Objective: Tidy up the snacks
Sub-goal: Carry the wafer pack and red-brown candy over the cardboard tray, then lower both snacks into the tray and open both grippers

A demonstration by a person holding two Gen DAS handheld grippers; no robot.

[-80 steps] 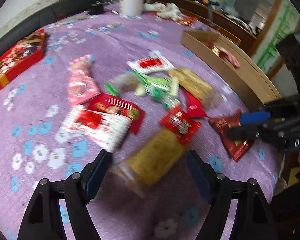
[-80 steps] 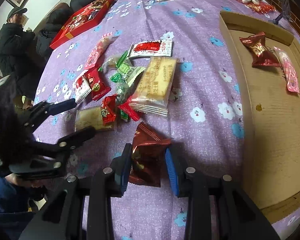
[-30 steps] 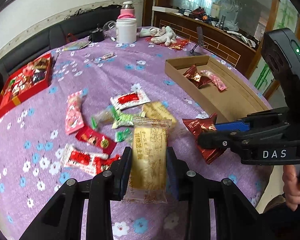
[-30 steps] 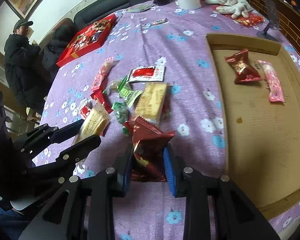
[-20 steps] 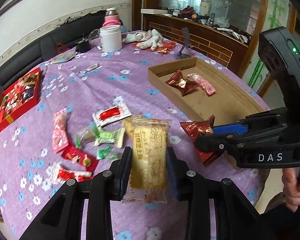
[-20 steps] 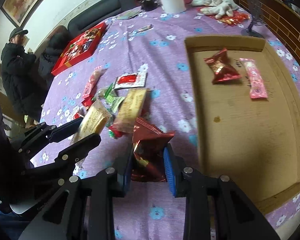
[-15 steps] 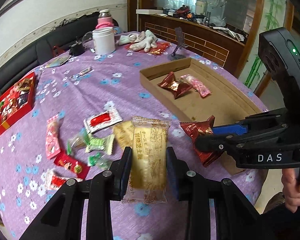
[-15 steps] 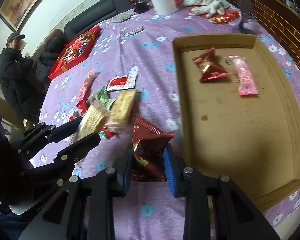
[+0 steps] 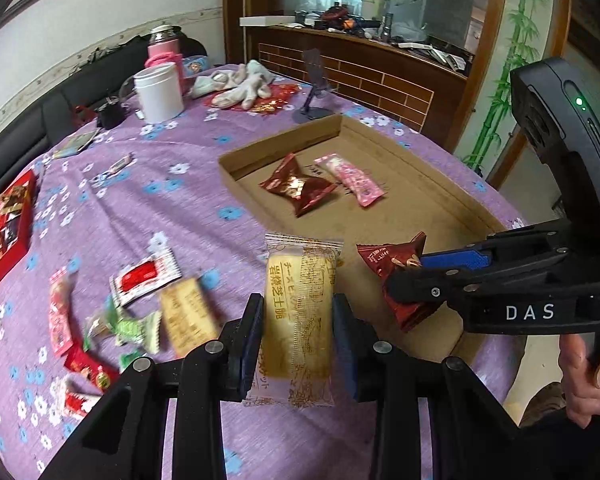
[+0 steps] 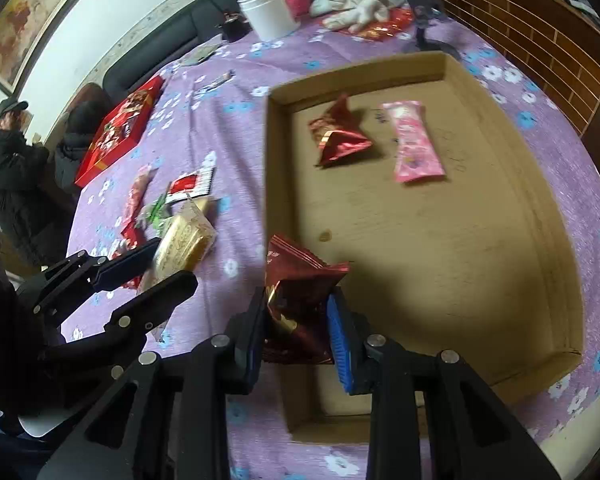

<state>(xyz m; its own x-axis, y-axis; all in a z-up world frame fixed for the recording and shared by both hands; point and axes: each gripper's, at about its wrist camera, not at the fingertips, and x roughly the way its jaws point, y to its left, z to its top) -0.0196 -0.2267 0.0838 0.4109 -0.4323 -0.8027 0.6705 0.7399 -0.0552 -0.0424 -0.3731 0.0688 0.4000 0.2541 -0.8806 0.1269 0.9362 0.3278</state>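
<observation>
The left gripper (image 9: 298, 328) clamps a yellow cake packet (image 9: 298, 312) upright between its pads, above the purple flowered tablecloth (image 9: 180, 208). The right gripper (image 10: 298, 328) pinches a dark red foil snack (image 10: 300, 296), held over the near left corner of the cardboard tray (image 10: 556, 240). Inside the tray lie a red foil packet (image 10: 338, 134) and a pink packet (image 10: 414, 140), side by side. Loose snacks (image 9: 140, 312) are scattered left of the tray; a white jar (image 9: 158, 92) and a red gift box (image 10: 120, 128) sit farther off.
</observation>
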